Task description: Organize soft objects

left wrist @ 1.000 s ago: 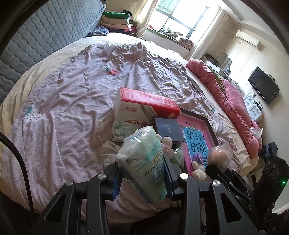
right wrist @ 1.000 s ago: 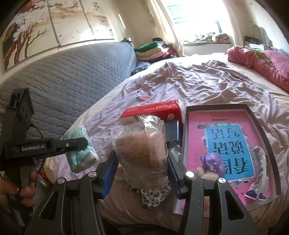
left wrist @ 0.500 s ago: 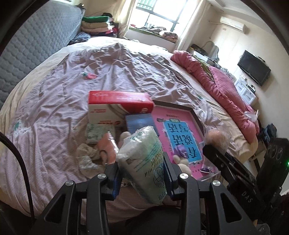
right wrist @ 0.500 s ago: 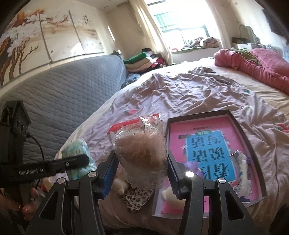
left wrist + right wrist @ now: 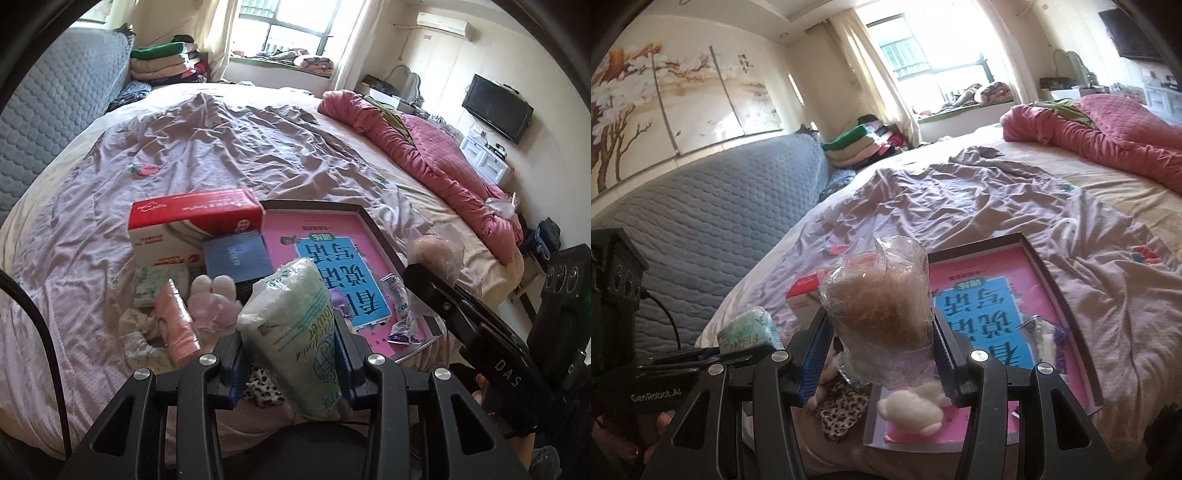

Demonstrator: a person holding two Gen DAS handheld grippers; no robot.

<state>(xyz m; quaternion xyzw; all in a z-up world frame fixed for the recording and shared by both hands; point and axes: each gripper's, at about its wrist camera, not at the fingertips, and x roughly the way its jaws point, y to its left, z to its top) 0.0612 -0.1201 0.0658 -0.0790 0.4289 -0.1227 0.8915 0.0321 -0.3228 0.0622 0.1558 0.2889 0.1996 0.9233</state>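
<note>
Now more tray (image 5: 376, 236) in view.

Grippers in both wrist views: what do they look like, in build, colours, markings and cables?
Both are matte black two-finger tools with angular struts and silver screw heads. The left gripper and the right gripper have ribbed blue pads inside the fingers. Seen side-on, the left body reads "GenRobot.AI", the right "DAS". A black cable curves beside the left one.

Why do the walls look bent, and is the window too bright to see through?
Both views: fisheye lenses bow the room and blacken the corners. Right wrist view: the window is glaring and washed out. Left wrist view: the window is bright, but its bars stay visible.
</note>
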